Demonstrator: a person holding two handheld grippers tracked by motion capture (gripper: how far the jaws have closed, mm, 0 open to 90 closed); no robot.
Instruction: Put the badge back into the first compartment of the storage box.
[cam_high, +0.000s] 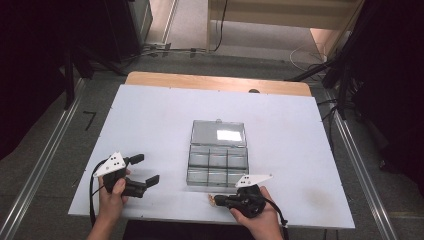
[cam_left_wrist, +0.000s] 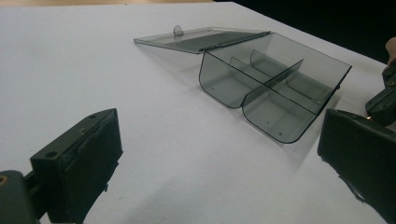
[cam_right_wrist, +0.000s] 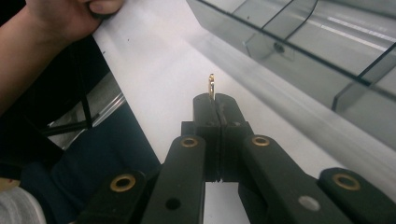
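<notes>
**Small gold piece pinched beside the open box**

The right gripper (cam_right_wrist: 212, 99) has its fingers clamped on a thin gold-coloured metal piece (cam_right_wrist: 211, 85), just beside the near wall of the clear smoky plastic compartment box (cam_high: 217, 166), whose lid lies open. The left gripper (cam_high: 143, 169), fingers apart, hovers over bare white table (cam_high: 150, 115) left of the box.

In the right gripper view the right gripper (cam_right_wrist: 211, 99) has its two black jaws pressed together, pinching a small gold-coloured metal piece (cam_right_wrist: 211, 85) that sticks up just past their tips. It hangs over the white tabletop (cam_right_wrist: 159, 70), near the front wall of a clear compartment box (cam_right_wrist: 299, 51) at the upper right. A person's hand (cam_right_wrist: 56, 18) rests at the tabletop's edge, upper left.
</notes>
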